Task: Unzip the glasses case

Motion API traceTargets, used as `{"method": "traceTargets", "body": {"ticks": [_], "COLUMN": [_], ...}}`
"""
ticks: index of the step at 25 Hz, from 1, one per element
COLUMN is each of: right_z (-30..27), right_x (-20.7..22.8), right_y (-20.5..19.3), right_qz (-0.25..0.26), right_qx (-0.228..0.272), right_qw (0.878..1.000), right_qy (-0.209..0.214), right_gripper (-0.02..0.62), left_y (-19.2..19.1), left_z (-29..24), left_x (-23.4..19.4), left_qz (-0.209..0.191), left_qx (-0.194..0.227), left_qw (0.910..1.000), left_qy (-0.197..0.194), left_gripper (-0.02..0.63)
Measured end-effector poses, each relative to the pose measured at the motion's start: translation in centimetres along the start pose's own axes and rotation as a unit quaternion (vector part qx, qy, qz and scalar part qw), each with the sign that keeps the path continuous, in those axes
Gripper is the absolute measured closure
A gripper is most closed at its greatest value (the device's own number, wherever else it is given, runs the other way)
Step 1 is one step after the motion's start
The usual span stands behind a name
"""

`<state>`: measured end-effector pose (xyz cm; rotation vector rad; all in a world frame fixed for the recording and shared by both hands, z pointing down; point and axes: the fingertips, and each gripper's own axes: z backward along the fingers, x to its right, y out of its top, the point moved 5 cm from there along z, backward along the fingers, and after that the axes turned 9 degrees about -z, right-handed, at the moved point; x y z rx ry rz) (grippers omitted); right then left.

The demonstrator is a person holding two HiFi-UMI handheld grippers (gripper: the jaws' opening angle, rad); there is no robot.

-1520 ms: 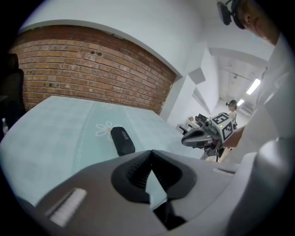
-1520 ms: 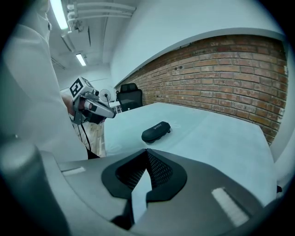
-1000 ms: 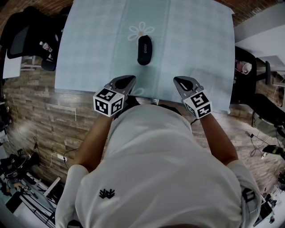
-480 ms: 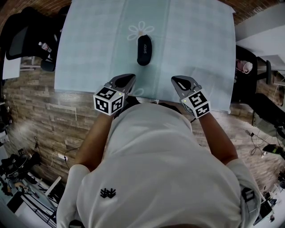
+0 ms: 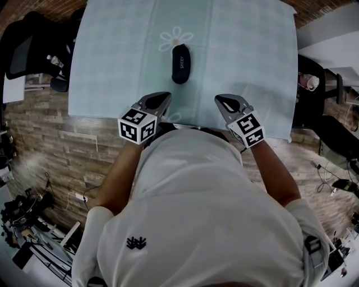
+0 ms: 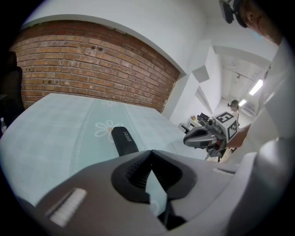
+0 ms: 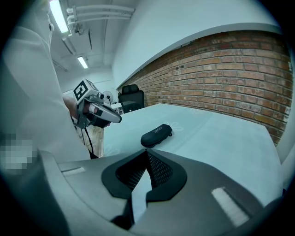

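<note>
Case [image 5: 181, 63], seemingly zipped, lies beyond closed left claw [image 5: 162, 99] and right claw [image 5: 222, 101].

A desk [image 5: 252, 56] under a pale blue-green cloth runs up to a red brick wall [image 6: 92, 60] at the far side. Brown plank-patterned floor [image 5: 61, 162] lies around it. A black office chair [image 5: 28, 50] stands far left. Strip lights [image 7: 57, 14] glow on the white ceiling.

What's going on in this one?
A person holds a gripper in each hand at the near edge of the pale blue tablecloth. The left gripper and right gripper both have fingers together and hold nothing. The black glasses case lies closed farther out, untouched; unzipping has not started.
</note>
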<state>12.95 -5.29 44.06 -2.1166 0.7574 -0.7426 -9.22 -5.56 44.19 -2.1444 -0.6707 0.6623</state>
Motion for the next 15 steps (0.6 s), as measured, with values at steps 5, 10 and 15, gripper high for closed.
{"method": "traceTargets", "body": {"ticks": [5, 10, 15], "right_z": [-0.4, -0.9, -1.6], "right_x": [0.4, 1.1, 1.7], "right_y": [0.0, 0.4, 0.7], "right_qz": [0.001, 0.002, 0.006], "right_qx": [-0.005, -0.008, -0.009], "right_qw": [1.0, 1.0, 1.0], "right_qy": [0.003, 0.003, 0.005], "right_gripper": [0.595, 0.595, 0.595], "left_y": [0.5, 0.9, 1.5], "left_z": [-0.6, -1.1, -2.2], "left_x": [-0.3, -1.0, -1.7], "left_qz": [-0.001, -0.003, -0.011], "left_qx": [0.0, -0.004, -0.007], "left_qw": [1.0, 1.0, 0.9999], "left_qy": [-0.003, -0.007, -0.008], "left_gripper": [0.549, 0.549, 0.549]}}
